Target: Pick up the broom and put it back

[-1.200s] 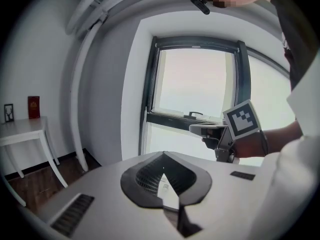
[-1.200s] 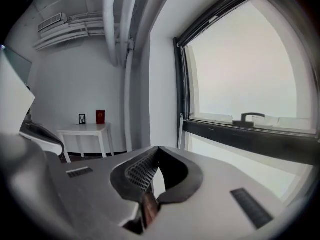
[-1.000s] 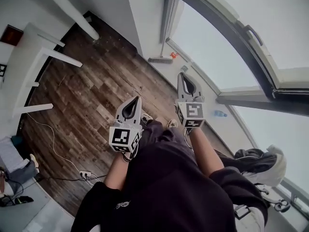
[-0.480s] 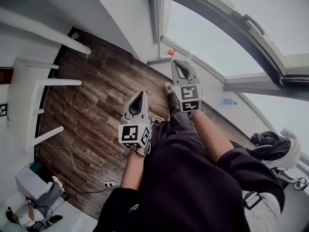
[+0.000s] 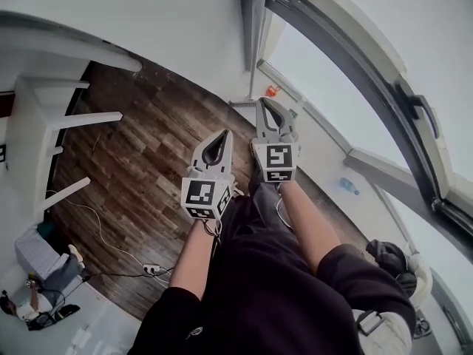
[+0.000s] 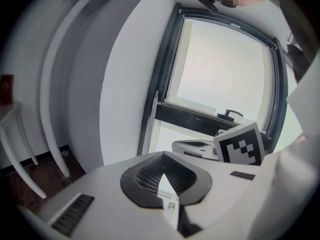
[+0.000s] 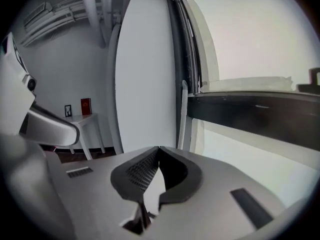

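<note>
The broom leans upright in the corner where the white wall meets the window frame; its pale handle rises from a brush head on the wood floor. The handle shows as a light pole in the left gripper view and the right gripper view. My right gripper is shut and empty, its tip close to the brush head in the head view. My left gripper is shut and empty, a little behind and to the left. Neither touches the broom.
A white table stands at the left over the wood floor. A cable with a power strip lies near my feet. A small orange object and a blue bottle sit along the window sill. A dark bag lies at the right.
Both grippers have moved forward and down toward the window corner. The broom now stands closer, right beyond the right gripper's tip. Both jaws stayed shut.
</note>
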Demonstrator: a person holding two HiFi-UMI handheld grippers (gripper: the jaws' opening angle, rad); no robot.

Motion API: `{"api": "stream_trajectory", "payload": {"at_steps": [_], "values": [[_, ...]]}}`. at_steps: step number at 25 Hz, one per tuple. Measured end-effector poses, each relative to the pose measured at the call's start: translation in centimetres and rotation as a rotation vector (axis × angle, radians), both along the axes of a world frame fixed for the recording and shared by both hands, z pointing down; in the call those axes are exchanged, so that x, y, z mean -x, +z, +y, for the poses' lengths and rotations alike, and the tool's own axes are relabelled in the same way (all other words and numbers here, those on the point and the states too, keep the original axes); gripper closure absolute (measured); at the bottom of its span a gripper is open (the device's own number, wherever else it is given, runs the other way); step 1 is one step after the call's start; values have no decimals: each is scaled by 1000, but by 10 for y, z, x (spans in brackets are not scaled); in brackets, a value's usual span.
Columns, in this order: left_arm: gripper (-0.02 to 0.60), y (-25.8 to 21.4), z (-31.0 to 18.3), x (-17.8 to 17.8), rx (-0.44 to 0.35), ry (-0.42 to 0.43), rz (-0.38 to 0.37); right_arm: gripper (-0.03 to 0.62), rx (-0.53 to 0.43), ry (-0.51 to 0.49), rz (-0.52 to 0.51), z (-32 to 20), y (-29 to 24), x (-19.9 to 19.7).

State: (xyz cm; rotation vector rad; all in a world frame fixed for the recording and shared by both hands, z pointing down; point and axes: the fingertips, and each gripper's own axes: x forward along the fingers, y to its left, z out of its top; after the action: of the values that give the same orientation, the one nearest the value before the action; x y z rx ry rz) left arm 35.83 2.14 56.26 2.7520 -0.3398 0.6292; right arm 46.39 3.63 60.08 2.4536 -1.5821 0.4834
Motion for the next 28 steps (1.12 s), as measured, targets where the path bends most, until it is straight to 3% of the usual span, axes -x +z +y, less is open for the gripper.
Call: {"api": "stream_trajectory", "payload": {"at_steps": [7, 9, 10, 15, 19, 21, 23, 28], "values": [[581, 43, -26, -55, 8, -40, -72, 557, 52, -15, -31, -39, 55, -52], [581, 45, -27, -57, 11, -50, -75, 445, 58, -8, -23, -53, 70, -72], [581, 45, -27, -55, 18, -60, -77, 424, 61, 2, -26, -61, 79, -82], [581, 53, -25, -27, 74, -148, -107, 424, 41, 27, -63, -97, 116, -121], [581, 53, -28, -14, 64, -173, -131, 424, 10, 47, -56, -116, 133, -141], [581, 52, -30, -11, 58, -177, -136, 428, -4, 48, -58, -122, 140, -145], [581, 52, -32, -9, 58, -186, -138, 490, -22, 36, -50, -125, 142, -146], [581, 48, -32, -3, 47, -206, -137, 500, -73, 32, -49, -113, 133, -135]]}}
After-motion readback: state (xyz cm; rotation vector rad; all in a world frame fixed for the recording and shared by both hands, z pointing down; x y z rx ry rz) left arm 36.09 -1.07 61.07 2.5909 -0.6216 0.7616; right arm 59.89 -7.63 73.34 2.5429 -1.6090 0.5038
